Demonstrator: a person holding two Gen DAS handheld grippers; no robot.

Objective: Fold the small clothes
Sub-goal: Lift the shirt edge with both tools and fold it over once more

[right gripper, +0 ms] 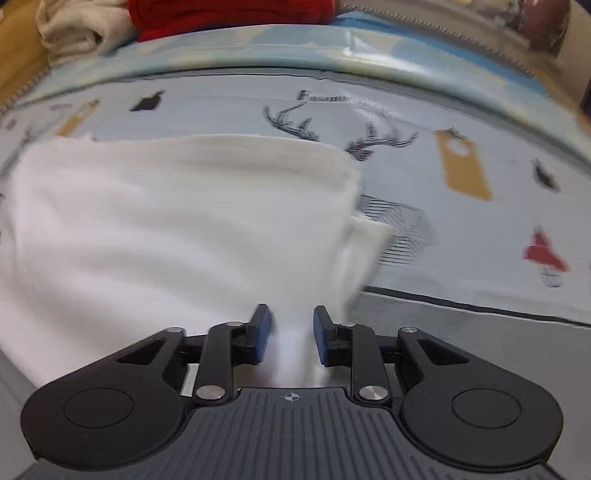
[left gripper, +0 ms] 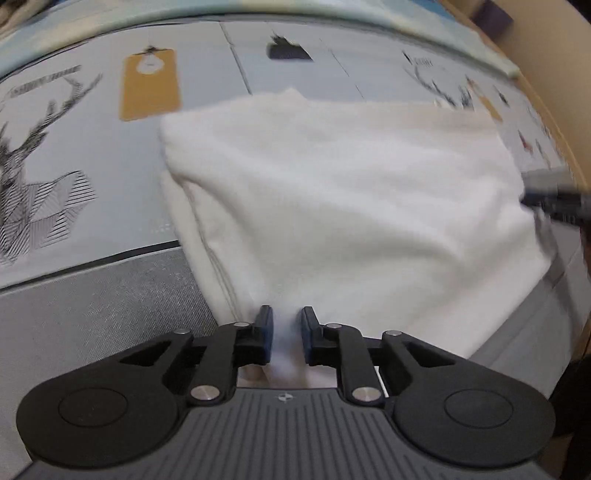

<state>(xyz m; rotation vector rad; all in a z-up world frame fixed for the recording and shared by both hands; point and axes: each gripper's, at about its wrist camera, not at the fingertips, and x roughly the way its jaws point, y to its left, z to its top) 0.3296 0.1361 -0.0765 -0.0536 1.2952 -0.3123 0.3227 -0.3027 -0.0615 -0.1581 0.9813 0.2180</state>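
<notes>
Directly ahead of your left gripper (left gripper: 287,334), the jaws stand slightly apart, with a bunched ridge of the white garment (left gripper: 332,206) running up between the blue pads (left gripper: 267,332). The blur does not let you tell whether the pads press on the cloth.

Your right gripper (right gripper: 291,334) shows the same arrangement: jaws a little wider apart, a gathered strip of the white garment (right gripper: 177,221) between its pads (right gripper: 264,332). Contact cannot be confirmed there either.

Beyond the fingers, the garment lies spread on the printed bedcover (left gripper: 92,155), with its near part over the plain grey border (left gripper: 92,306). Its long axis runs crosswise to both grippers, from one gripper's side to the other. In the left wrist view its left end is doubled over, with a seamed lower layer showing beneath; the right gripper appears dark at the right edge, at the garment's far corner. In the right wrist view a small flap of cloth (right gripper: 369,236) sticks out at the right end.

Farther back, the bedcover (right gripper: 461,240) carries deer heads (right gripper: 343,136) and ochre tags (right gripper: 463,170). At the far edge, a red fabric item (right gripper: 229,14) lies beside a cream one (right gripper: 77,29). No containers are visible.
</notes>
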